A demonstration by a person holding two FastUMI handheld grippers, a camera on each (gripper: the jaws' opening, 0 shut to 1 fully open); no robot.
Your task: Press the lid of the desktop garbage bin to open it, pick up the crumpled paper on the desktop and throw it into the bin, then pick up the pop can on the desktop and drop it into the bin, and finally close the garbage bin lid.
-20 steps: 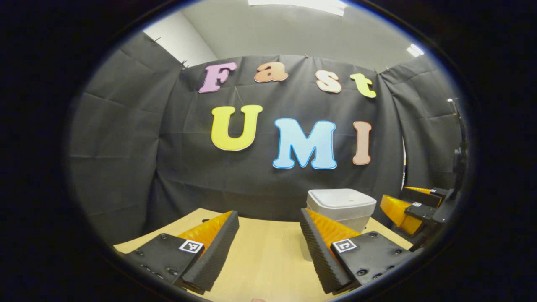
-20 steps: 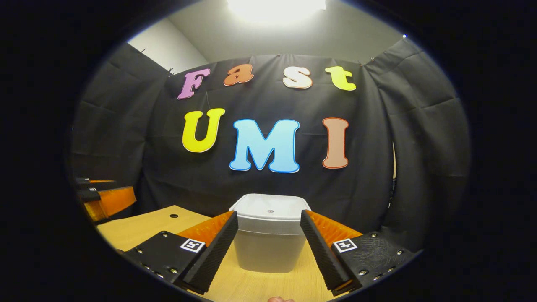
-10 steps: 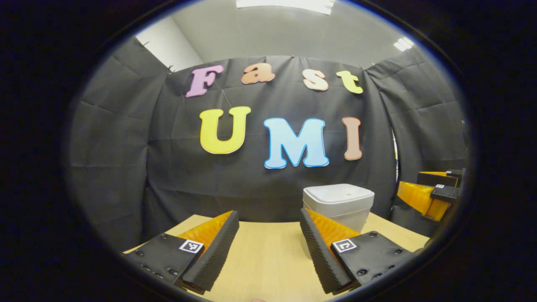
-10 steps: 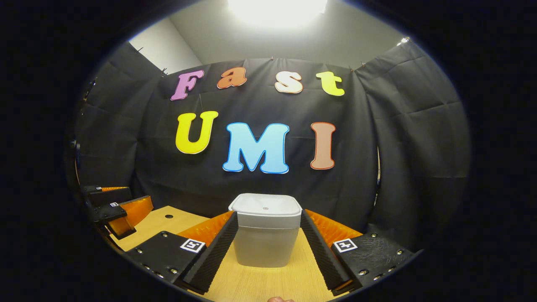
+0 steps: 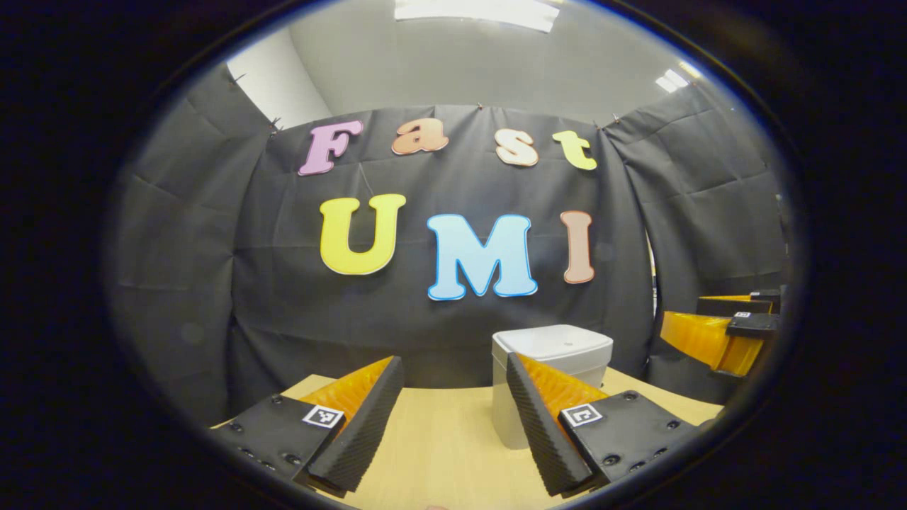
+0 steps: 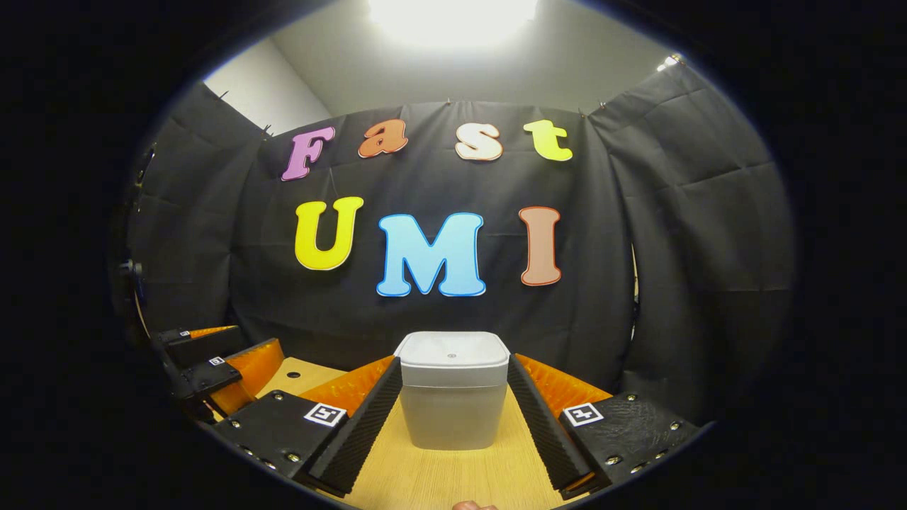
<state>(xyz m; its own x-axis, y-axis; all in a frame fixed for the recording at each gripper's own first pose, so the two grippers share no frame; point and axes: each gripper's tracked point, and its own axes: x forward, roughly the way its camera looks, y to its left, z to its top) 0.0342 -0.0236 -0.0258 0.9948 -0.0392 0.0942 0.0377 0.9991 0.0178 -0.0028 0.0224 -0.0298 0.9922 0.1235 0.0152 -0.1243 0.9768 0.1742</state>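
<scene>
A: Right gripper view first. The bin (image 6: 453,389) stands upright on the wooden table (image 6: 453,478), straight ahead, and its lid (image 6: 453,350) lies flat and shut. A second ago the bin looked bigger and nearer. Now it looks smaller, so I think the right gripper (image 6: 453,404) has pulled back a little from it.

B: Are its fingers holding the bin?

A: No. The fingers (image 6: 368,414) are spread wide. The bin shows between them but farther off, and nothing touches it.

B: And the left gripper view?

A: There the bin (image 5: 549,382) stands at the far right, partly behind the right-hand finger of the left gripper (image 5: 453,404). Over the last second it slid a bit toward the middle and lower, so this gripper has turned or moved a little too. Its fingers (image 5: 365,418) are also spread, with nothing between them but bare table (image 5: 439,453). At the right edge I see the other gripper (image 5: 716,333), near the bin's right side, in the air.

B: What does it mean for the task?

A: I judge that the first step is not yet done, because the lid is closed. Both grippers seem to be only lining up. To press the lid, one of them must come forward and down onto it. The crumpled paper and the can I cannot locate from here.
</scene>
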